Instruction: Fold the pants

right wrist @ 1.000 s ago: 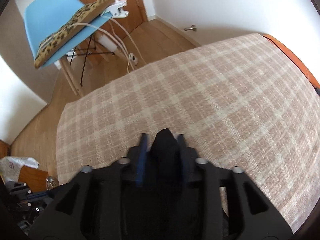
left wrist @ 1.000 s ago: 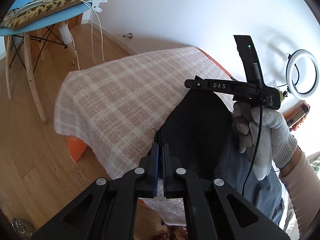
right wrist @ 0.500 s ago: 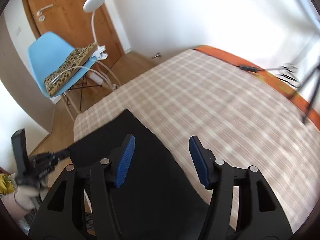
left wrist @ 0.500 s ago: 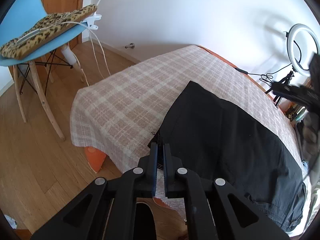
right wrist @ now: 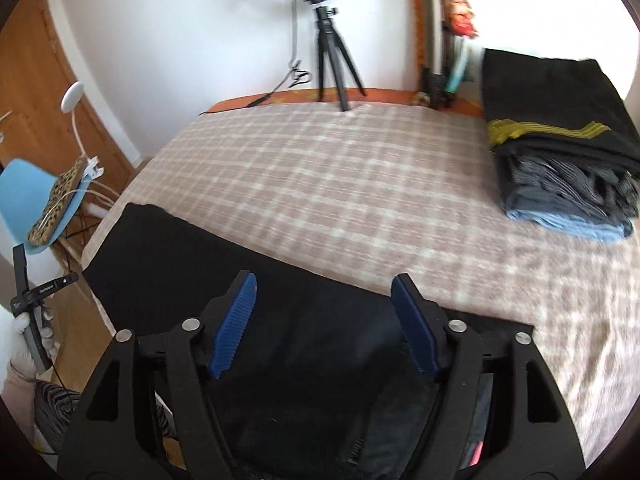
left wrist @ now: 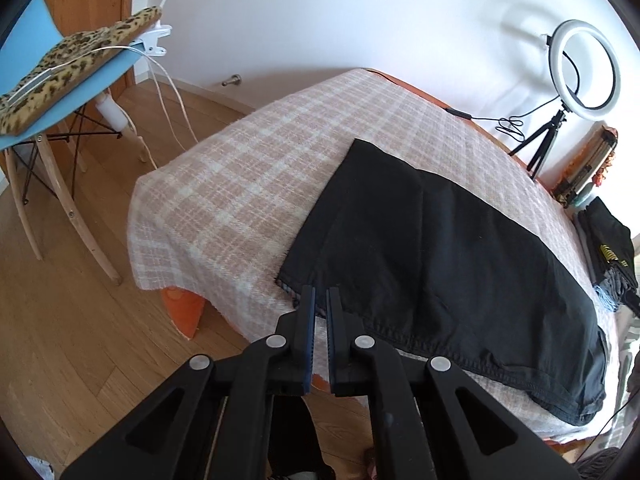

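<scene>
Black pants (left wrist: pixel 440 260) lie folded flat across the plaid blanket (left wrist: pixel 240 168) on the bed. My left gripper (left wrist: pixel 321 291) is shut on the pants' near edge, close to their corner at the bed's side. In the right wrist view the same gripper (right wrist: pixel 74 279) shows at the far left, held by a white-gloved hand (right wrist: pixel 20 328), touching the pants (right wrist: pixel 200 264). My right gripper (right wrist: pixel 324 280) hovers above the pants' middle with its jaws opening wide. Cloth lies below the blue pads (right wrist: pixel 234 320), not pressed between them.
A stack of folded clothes (right wrist: pixel 560 152) sits at the blanket's right side. A ring light on a tripod (right wrist: pixel 328 52) stands at the bed's far edge. A blue chair with a leopard cushion (left wrist: pixel 60 92) stands on the wood floor (left wrist: pixel 80 320) to the left.
My right gripper let go of the pants' end, opened wide and swept right along the bed. The pants now lie flat. My left gripper stayed at the corner and rolled a little.
</scene>
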Tool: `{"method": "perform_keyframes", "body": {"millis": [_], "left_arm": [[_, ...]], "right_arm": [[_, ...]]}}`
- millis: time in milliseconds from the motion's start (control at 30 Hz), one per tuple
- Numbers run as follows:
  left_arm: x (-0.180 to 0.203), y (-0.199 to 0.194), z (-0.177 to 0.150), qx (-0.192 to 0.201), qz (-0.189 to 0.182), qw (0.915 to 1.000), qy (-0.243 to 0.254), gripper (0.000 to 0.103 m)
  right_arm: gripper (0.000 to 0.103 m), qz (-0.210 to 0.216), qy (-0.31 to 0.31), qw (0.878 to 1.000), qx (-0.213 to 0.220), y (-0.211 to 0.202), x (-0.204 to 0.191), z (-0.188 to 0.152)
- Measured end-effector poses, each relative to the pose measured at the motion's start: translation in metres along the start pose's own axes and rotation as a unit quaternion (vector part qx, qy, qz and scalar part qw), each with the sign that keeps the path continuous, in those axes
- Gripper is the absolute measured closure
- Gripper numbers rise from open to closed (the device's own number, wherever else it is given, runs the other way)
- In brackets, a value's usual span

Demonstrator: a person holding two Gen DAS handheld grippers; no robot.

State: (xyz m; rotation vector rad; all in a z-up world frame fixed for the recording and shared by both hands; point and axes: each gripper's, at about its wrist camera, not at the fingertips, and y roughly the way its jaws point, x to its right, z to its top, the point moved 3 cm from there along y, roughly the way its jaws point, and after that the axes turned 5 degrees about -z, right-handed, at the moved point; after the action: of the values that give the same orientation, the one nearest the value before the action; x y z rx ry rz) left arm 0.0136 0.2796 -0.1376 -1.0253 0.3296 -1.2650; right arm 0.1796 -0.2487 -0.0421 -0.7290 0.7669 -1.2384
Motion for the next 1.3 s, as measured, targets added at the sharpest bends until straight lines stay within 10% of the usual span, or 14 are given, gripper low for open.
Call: {"method": "perform_keyframes", "body": {"millis": [500,967,1167,1200,1300], "left_arm": [[0.159,0.012,-0.026,-0.053,-0.107,0.9789,0.166,0.101],[0.324,0.037,-0.099,-0.158,-0.225,0.9042,0.327,0.101],[0.373,0.048,-0.144,-0.211,-0.258,0.8629,0.38,0.101],[0.381,0.049,-0.151,-0.219,-0.264,0.8559,0.387,0.101],[0.399,0.052,-0.172,-0.228,-0.263,0.8379,0.421,0.101]], "right_arm": [[0.021,-0.055,0.165,0.984,-0.04,0.0,0.151,-0.064],[0.024,0.023,0.154,0.987,-0.046,0.012,0.14,-0.101],[0.062,0.035,0.159,0.986,-0.043,0.005,0.135,-0.11],[0.089,0.025,0.163,0.985,-0.039,0.003,0.136,-0.111],[0.093,0.034,0.183,0.982,-0.019,-0.01,0.144,-0.108]]}}
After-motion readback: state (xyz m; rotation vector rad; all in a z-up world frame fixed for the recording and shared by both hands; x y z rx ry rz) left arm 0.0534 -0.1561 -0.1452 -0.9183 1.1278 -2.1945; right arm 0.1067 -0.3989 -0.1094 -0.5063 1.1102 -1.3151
